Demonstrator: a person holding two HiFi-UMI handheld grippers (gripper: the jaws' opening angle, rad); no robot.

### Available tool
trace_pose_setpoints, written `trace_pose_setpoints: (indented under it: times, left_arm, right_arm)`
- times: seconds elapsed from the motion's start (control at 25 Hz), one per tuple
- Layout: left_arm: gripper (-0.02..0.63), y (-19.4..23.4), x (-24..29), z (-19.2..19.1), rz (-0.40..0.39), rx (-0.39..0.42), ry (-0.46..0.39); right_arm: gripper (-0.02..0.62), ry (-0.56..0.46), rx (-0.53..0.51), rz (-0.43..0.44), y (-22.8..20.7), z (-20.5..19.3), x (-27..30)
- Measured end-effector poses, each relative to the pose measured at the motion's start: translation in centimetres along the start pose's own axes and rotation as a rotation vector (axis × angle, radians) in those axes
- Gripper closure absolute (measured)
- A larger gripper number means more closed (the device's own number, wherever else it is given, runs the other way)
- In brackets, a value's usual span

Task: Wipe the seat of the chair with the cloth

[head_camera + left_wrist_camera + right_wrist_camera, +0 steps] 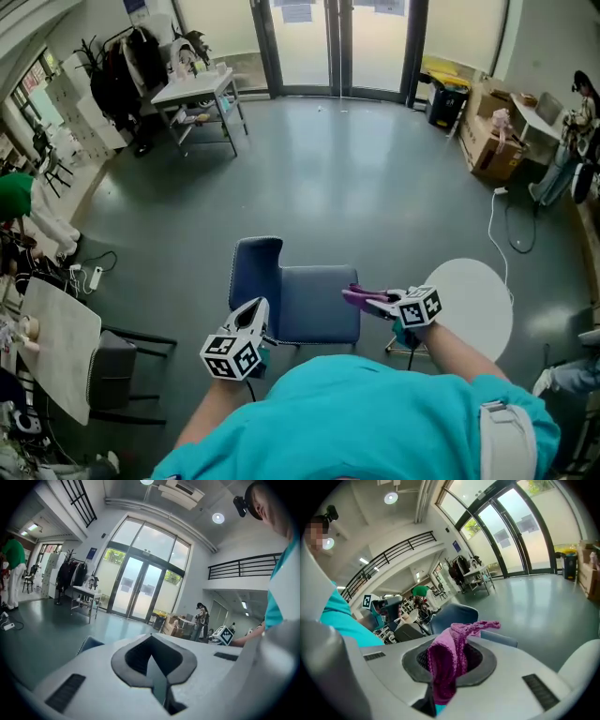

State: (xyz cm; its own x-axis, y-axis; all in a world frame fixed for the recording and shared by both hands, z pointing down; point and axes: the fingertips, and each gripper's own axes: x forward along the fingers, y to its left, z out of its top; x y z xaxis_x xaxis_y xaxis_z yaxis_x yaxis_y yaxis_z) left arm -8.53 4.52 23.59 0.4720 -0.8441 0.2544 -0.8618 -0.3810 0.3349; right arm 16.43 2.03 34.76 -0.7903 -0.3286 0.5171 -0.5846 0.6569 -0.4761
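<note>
Station: a dark blue padded chair [314, 302] stands on the grey floor [375, 169], directly ahead of the person; its backrest lies toward the left in the head view. Right gripper [371, 302]: jaws clenched on a purple knitted cloth [449, 660]; the cloth bunches between the jaws and its free end sticks out beyond them; it is held at the right edge of the seat. Left gripper [255, 307]: jaws pressed together with nothing between them; positioned over the near left corner of the seat. A white round surface [473, 305] stands just right of the chair.
</note>
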Motion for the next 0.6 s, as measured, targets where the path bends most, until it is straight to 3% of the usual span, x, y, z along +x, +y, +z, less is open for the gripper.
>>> trace_pose_setpoints:
  times: [0.36, 0.6]
  left_arm:
    - [0.62, -11.8, 6.9, 6.2, -0.059, 0.02, -0.096]
    - [0.619, -15.6, 9.5, 8.6, -0.173, 0.054, -0.119]
  right_arm:
    - [0.538, -0.229, -0.094, 0.013, -2.0, 8.3, -14.6]
    - [0.538, -0.362, -0.113, -0.017, -0.9, 11.5, -18.7]
